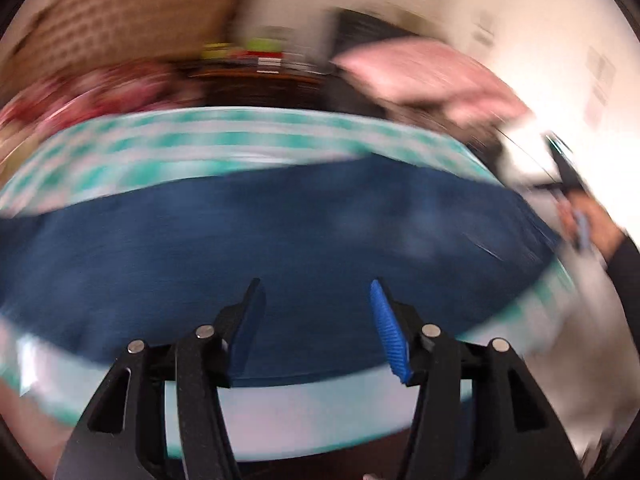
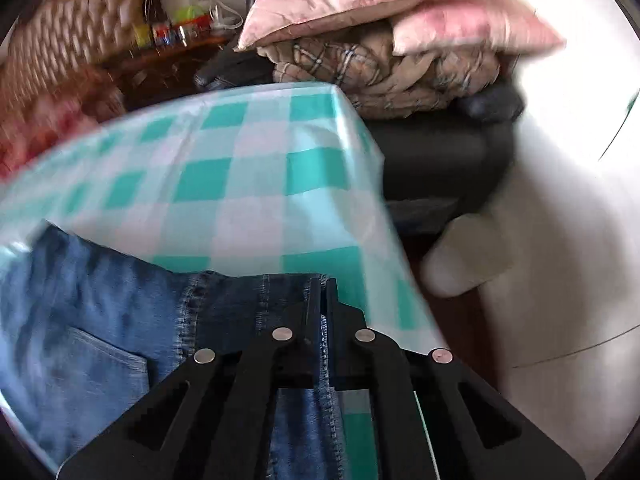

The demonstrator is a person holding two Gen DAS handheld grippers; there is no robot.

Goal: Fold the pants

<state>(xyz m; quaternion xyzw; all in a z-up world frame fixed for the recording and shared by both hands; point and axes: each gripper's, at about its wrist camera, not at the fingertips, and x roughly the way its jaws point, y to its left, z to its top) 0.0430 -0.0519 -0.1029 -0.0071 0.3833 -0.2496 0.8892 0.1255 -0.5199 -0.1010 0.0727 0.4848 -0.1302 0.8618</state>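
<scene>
**Right wrist view: denim clamped at the table corner while the free tool hung open**

Right wrist view showed, nearest the lens, the right gripper [image 2: 323,280] with its jaws pressed together on a stitched edge of the pants [image 2: 100,320], a strip of seamed denim running back between the fingers. The jeans lay flat to the left, a back pocket showing, on the checked tablecloth [image 2: 248,168] near the table's corner. Beyond the table a dark chair [image 2: 440,160] carried a plaid blanket [image 2: 360,68] and pink pillows [image 2: 380,0].

From the left wrist, the left gripper [image 1: 316,300] stood with jaws apart and nothing between them, above a broad blue spread of denim. That picture was heavily smeared. At its far right edge a hand [image 1: 592,224] held the other tool.

My judgement of the risk: with one edge pinched and the other tool empty, any lift would drag the cloth unevenly and skew the fold. The pinch sat close to the table's edge, so a pull that way could slide the jeans off the slick cloth.
</scene>
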